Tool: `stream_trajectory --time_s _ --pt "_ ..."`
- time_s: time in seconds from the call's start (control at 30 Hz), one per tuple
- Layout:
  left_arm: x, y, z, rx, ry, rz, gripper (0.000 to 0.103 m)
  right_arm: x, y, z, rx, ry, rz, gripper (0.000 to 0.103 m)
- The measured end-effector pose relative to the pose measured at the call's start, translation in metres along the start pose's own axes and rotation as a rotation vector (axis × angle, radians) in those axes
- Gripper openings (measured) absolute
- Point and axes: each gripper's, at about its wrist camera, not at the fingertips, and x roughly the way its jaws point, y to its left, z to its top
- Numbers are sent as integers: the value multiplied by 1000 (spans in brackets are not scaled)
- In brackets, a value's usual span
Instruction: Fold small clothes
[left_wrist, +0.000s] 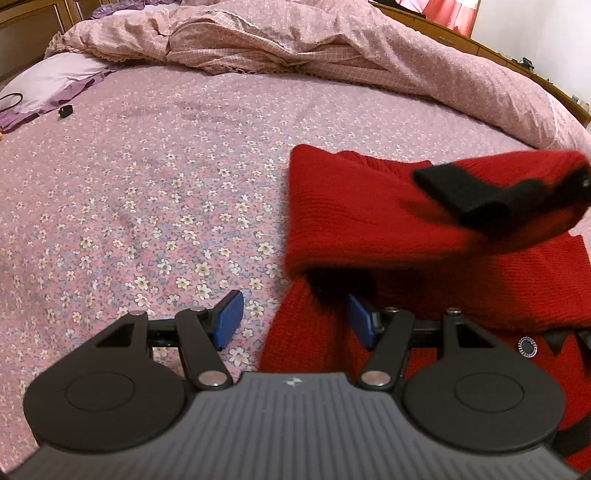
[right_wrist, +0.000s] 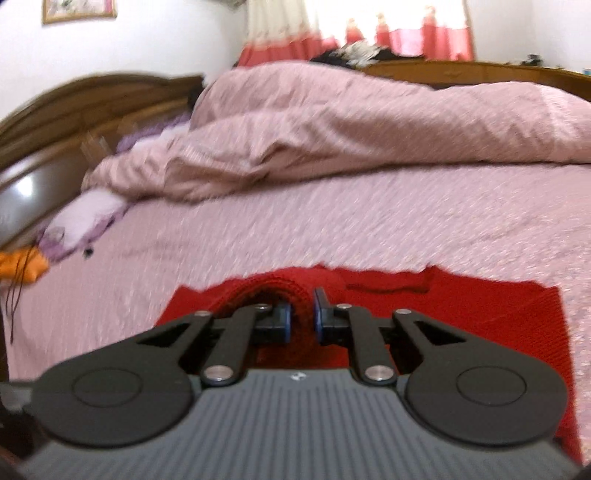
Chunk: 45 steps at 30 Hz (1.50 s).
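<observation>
Here the red knit sweater (left_wrist: 406, 266) lies on the flowered bedsheet (left_wrist: 147, 184), spread flat at the near side of the bed, with the rumpled pink duvet (left_wrist: 295, 48) well beyond it. Seen from the left wrist, the garment sits to the right of the left gripper (left_wrist: 295, 317) and runs away to the right, so its long axis lies across that view rather than away from it. The right gripper (right_wrist: 300, 317) is plainly the nearer tool: it is right over the sweater and has a ribbed sleeve end or cuff (right_wrist: 280, 291) bunched between its blue pads (right_wrist: 283, 321), the jaws drawn nearly together and pinching the knit. In the left wrist view that same gripper shows as a dark, blurred shape at the far right, with a fold of red fabric lifted up and draped around it, raised off the rest of the garment.

The left gripper stands about half open and grips nothing. Its right pad is tucked against or just under the sweater's near edge; its left pad hangs over bare sheet. By my reading, the coming move carries the pinched sleeve leftward across the body of the sweater, while the left gripper waits at the near edge.
</observation>
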Motion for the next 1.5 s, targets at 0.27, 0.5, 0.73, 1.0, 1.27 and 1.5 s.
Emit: stream_trajectory --time_s 0.27,0.5,0.73,1.0,1.27,1.5 --pt "-3 -9 3 20 -15 -23 67 1 -28 -12 88 15 -13 15" --pt "12 -13 12 48 -24 18 67 16 -37 -46 172 111 -62 19" --pt "20 -4 14 -3 -7 31 70 3 -57 -53 239 66 -180 60" --pt "20 -4 14 3 -9 40 71 -15 -89 -63 348 64 -194 58" --pt "20 -4 14 6 -9 43 71 -37 -123 -74 571 31 -143 58" --pt "19 -5 15 13 -11 47 71 -59 -141 -77 567 -18 -206 58"
